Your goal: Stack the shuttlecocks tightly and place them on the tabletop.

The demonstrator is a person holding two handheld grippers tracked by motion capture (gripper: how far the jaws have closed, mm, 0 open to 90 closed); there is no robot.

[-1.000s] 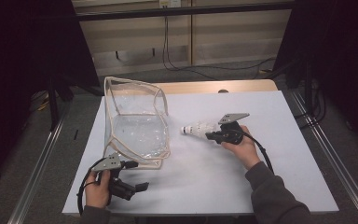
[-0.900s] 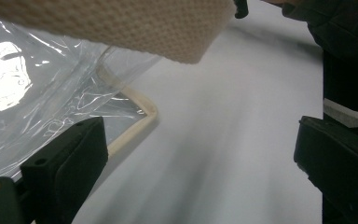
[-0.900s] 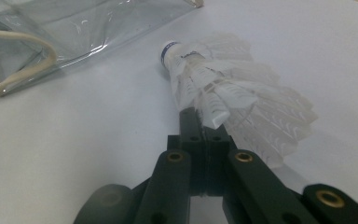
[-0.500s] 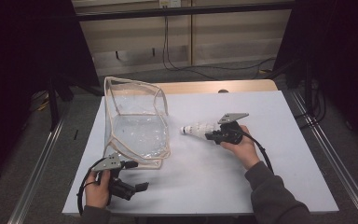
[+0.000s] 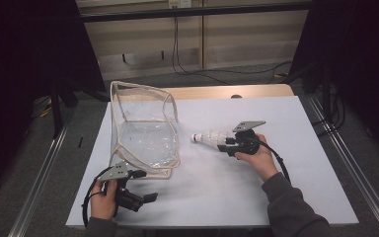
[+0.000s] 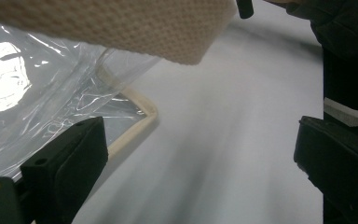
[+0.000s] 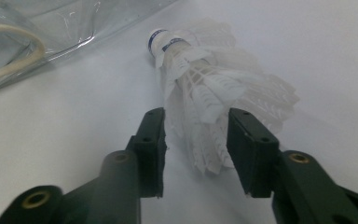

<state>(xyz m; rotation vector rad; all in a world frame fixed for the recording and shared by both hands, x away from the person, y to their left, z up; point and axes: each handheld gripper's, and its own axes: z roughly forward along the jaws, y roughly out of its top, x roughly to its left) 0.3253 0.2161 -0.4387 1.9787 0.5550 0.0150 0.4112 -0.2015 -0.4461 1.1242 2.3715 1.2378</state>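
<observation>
On the white table [image 5: 286,187], the clear bag [image 5: 145,140] stands open at the left. Just beside its right edge lie stacked shuttlecocks [image 5: 208,138]; the right gripper [image 5: 225,146] has just been opening, jaws loosely around their feathers. The left gripper [image 5: 145,197] gapes empty near the front edge.

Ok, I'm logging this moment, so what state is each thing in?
Clear bag: standing on the table, top open.
Shuttlecocks: stacked, lying on their side.
Right gripper: jaws just been opening, feathers between them, unpinched.
Left gripper: open, holding nothing.
</observation>
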